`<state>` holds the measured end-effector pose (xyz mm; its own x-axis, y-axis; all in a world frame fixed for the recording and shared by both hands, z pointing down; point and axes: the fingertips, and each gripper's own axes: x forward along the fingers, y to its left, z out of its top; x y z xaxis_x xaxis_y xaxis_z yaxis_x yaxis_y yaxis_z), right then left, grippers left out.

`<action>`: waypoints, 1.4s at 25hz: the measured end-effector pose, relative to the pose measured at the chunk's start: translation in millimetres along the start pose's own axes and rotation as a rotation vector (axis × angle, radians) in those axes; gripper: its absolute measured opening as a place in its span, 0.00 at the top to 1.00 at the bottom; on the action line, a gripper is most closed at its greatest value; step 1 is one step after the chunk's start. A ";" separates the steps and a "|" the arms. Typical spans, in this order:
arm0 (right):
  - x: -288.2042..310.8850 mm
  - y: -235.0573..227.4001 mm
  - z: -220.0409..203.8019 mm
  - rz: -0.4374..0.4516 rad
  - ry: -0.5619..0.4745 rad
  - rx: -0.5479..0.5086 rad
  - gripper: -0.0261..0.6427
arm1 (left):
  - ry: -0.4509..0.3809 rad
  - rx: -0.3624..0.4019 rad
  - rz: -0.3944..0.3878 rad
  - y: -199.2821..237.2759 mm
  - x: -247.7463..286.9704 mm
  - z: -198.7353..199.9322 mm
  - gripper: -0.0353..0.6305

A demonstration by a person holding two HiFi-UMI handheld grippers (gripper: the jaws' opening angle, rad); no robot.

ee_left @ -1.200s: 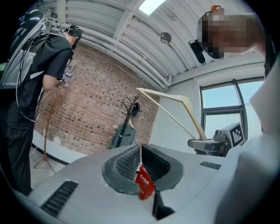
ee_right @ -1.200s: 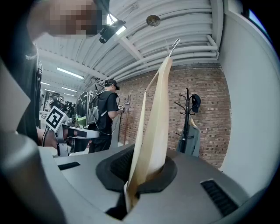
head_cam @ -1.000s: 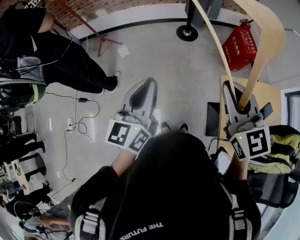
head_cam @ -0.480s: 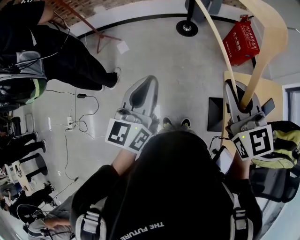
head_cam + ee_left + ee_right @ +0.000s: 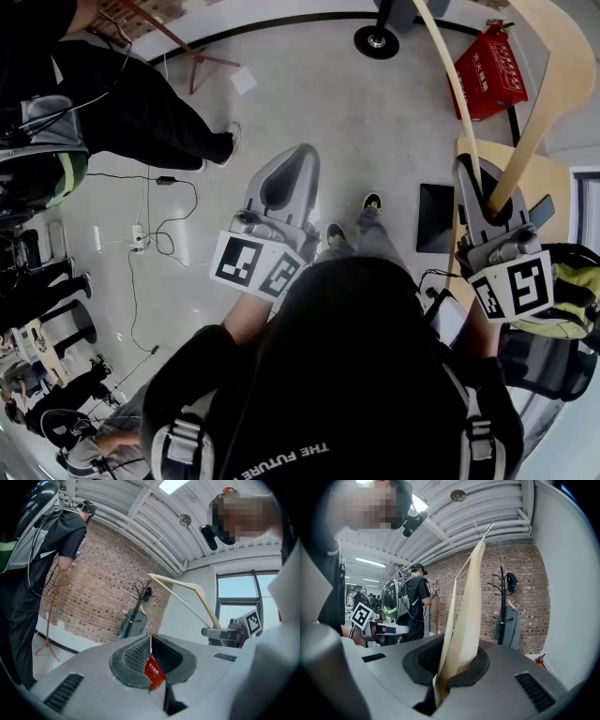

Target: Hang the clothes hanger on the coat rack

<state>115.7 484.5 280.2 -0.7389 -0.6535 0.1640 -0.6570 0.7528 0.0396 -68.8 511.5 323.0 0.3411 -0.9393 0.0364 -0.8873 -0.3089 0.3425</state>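
**Rack at 1 o'clock**

The right gripper (image 5: 449, 667) is clamping the clothes hanger (image 5: 466, 616), whose long arm is rising toward 12 o'clock. The coat rack (image 5: 503, 609) is standing well apart at 1 o'clock. The left gripper (image 5: 151, 663) is riding closed, empty.

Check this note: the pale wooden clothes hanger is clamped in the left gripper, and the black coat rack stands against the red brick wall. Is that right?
The gripper is wrong. The pale wooden clothes hanger is clamped in the right gripper, as the right gripper view shows. The rest holds: the black coat rack stands against the red brick wall.
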 end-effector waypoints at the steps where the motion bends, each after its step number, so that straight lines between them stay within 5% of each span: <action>1: 2.5 -5.5 -1.5 0.002 0.000 0.004 0.93 | 0.002 -0.001 0.002 1.3 6.6 -1.2 0.90; 18: 79.2 -166.1 -8.0 0.063 -0.007 0.048 0.93 | 0.016 0.039 0.020 -2.9 188.7 13.8 0.90; 35: 148.5 -229.7 -4.6 0.031 -0.005 0.097 0.93 | 0.047 0.056 -0.019 35.1 280.2 24.5 0.90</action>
<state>157.6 214.9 300.0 -0.7594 -0.6308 0.1591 -0.6453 0.7614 -0.0614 -12.1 233.8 322.2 0.3714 -0.9255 0.0748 -0.8959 -0.3361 0.2907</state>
